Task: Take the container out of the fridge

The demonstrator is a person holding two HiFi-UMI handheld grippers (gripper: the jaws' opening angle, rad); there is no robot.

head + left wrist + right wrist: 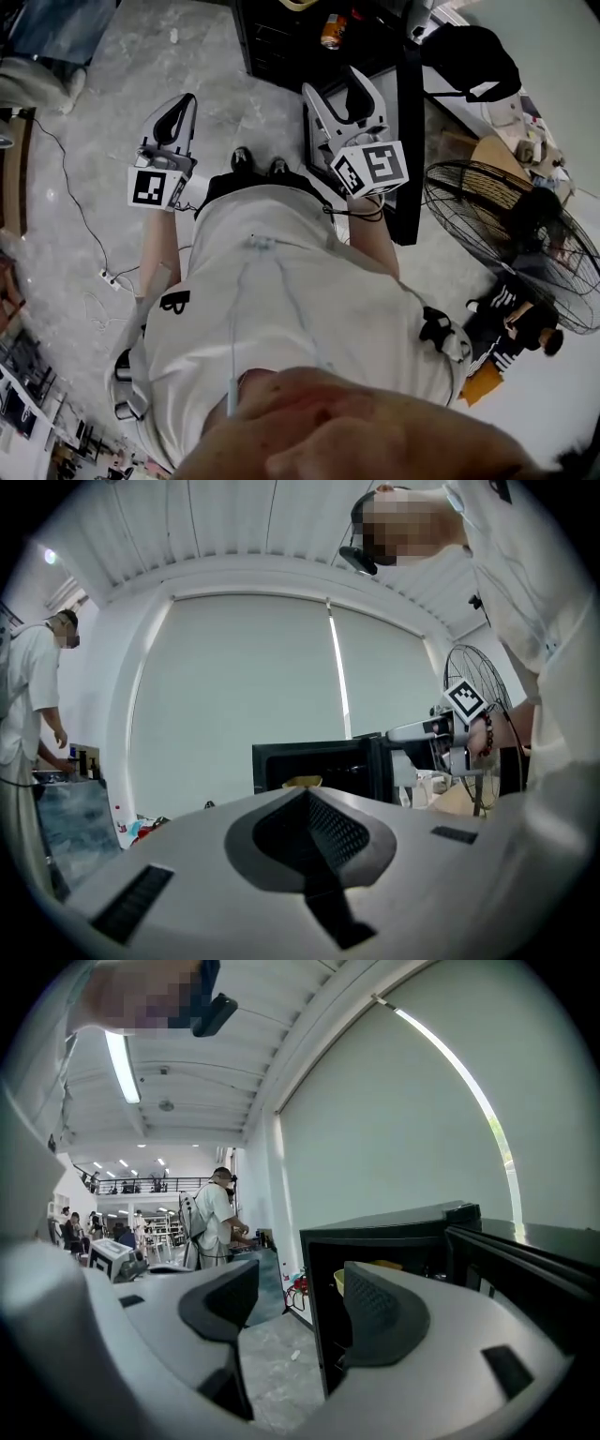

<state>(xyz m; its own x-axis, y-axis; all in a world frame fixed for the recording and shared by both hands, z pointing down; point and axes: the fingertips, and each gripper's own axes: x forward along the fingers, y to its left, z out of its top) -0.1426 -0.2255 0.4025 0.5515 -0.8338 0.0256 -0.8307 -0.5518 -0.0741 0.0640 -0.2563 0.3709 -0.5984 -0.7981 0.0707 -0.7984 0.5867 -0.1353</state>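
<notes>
As I face the open fridge (394,1227) | yellow container (339,1282) sits high inside it, near the front | right gripper (302,1279) jaws apart, empty | left gripper (307,799) jaws together, empty | I judge it light, stiff, slick plastic; pinch its near rim

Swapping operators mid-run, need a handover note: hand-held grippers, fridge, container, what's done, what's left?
Left hand-held gripper: jaws together, empty, held level and short of the fridge.
Right hand-held gripper: jaws apart, nothing between them, aimed at the fridge opening.
Fridge: door open.
Container: yellowish, inside the fridge, untouched.
Done: the door is open.
Left: reach in, grip the container, bring it out.
</notes>
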